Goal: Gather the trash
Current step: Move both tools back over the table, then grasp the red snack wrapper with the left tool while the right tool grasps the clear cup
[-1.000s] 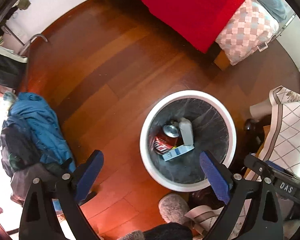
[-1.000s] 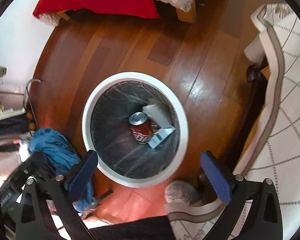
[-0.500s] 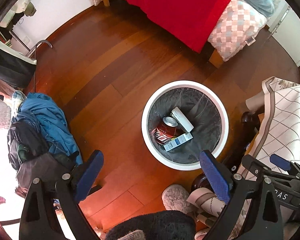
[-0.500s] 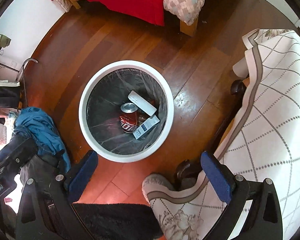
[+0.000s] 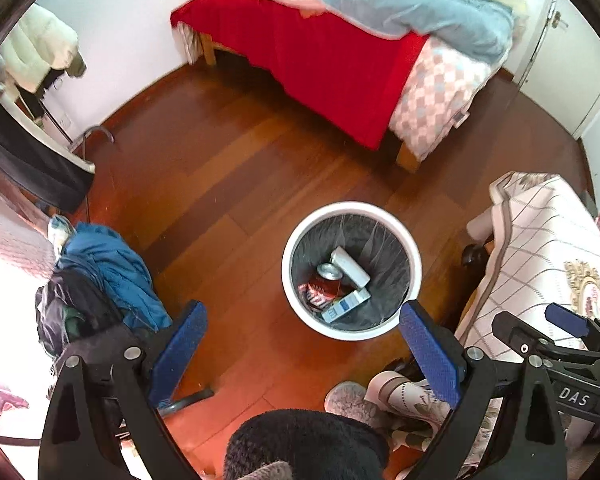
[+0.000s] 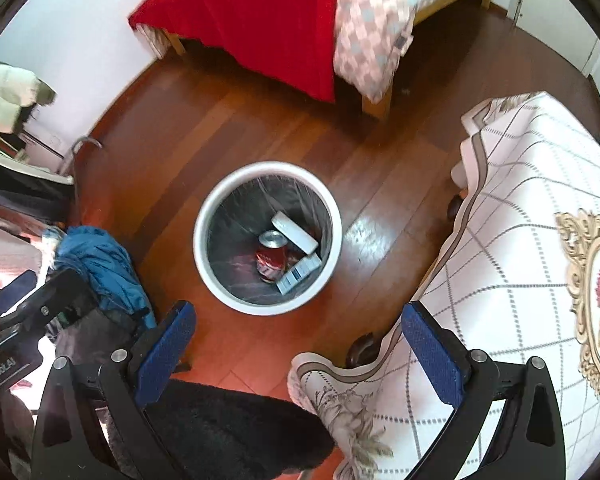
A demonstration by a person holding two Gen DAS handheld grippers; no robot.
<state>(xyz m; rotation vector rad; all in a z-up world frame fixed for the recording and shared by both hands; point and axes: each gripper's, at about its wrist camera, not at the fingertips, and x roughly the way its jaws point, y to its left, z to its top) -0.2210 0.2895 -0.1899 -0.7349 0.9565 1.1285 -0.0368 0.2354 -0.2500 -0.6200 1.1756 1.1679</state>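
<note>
Left claw [image 5: 304,344] spread, empty, pointing down; right claw [image 6: 300,340] same; bin [image 6: 204,240] at 12 o'clock, holding can [image 6: 271,258].

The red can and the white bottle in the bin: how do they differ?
The red can is red with a silver top; the white bottle is plain white. The can's top faces up toward the camera, while the bottle lies tilted on its side, slanting across the bin. The bottle looks longer and slimmer than the can. Both sit touching each other inside the white trash bin, beside a blue-and-white box.
</note>
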